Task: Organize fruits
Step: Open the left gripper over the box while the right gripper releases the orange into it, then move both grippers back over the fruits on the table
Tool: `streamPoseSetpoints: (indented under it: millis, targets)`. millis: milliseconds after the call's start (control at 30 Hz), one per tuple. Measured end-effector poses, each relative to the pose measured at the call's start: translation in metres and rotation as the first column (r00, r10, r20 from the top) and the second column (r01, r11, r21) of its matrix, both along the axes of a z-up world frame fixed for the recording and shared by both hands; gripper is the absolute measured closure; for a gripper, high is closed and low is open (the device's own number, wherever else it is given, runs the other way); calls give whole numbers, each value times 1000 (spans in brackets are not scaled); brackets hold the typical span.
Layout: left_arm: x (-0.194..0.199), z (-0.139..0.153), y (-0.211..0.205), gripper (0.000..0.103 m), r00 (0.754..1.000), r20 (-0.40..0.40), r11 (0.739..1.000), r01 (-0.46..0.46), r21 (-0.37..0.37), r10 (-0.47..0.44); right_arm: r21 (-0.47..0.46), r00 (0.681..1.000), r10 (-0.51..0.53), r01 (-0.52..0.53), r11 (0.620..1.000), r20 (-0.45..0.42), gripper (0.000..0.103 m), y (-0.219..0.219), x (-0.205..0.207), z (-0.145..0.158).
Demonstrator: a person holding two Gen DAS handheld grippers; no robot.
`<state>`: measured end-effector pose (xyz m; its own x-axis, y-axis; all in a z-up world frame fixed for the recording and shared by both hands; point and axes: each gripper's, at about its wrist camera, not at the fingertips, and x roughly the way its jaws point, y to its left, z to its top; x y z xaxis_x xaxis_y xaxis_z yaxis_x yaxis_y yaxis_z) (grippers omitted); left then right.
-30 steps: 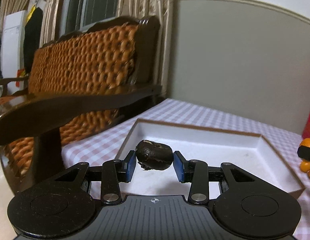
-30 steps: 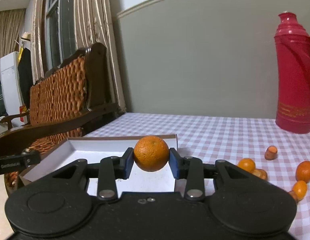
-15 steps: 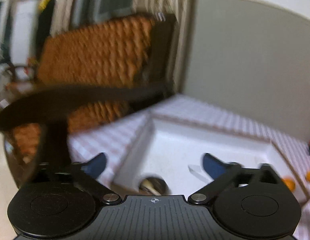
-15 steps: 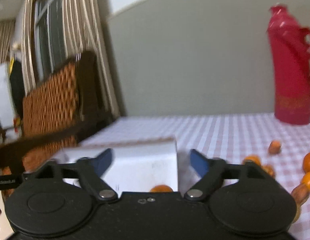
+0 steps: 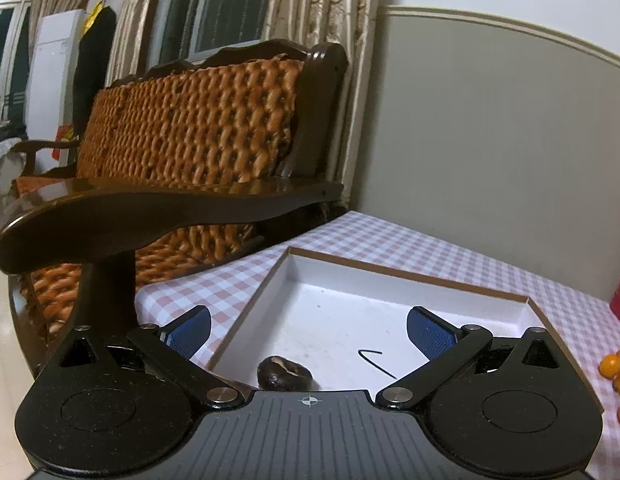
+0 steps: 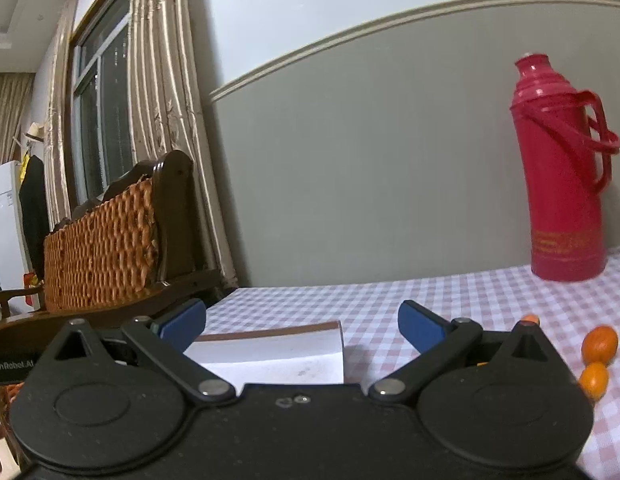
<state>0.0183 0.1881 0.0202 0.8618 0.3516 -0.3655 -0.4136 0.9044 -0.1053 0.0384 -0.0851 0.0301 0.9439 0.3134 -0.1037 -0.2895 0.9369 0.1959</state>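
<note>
both claws spread wide, left claw [image 5: 308, 330] and right claw [image 6: 302, 322]; dark fruit [image 5: 285, 373] in white tray [image 5: 390, 276], small oranges [image 6: 599, 344] left on surface [image 6: 390, 300], right.

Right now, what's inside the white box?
In the white box lies one dark fruit near the front wall, beside a thin dark curved mark. The left hand-held gripper body hides the nearest strip.
</note>
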Motion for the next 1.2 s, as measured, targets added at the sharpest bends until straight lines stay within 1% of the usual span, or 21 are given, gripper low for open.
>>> streamPoseSetpoints:
  millis: [200,333,400,633,767,933,1100,1200]
  targets:
    - [2,-2,-5,0,999,-28,1000,19,-5,-19,25,999,-2,4,1000,-47,6,0,3,-7]
    - [5,-5,-10,0,998,-52,999,31,-15,-32,35,992,15,-10,999,-125,6,-3,8,-11]
    - [5,-5,-12,0,998,-55,999,35,-19,-36,36,989,11,-6,999,-148,6,-4,10,-14]
    - [5,-4,-33,0,995,-54,997,80,20,-79,61,978,-10,23,998,-207,6,-18,10,-19]
    - [7,-3,-48,0,992,-52,993,113,28,-111,54,977,-32,44,998,-209,6,-28,7,-19]
    - [10,-1,-72,0,984,-46,984,172,34,-171,24,980,-80,85,996,-180,6,-42,-2,-17]
    - [13,0,-98,0,972,-40,971,235,45,-234,-15,978,-130,130,991,-165,6,-59,-9,-16]
    - [15,0,-114,0,961,-40,961,274,42,-273,-14,973,-153,153,988,-172,6,-73,-13,-16]
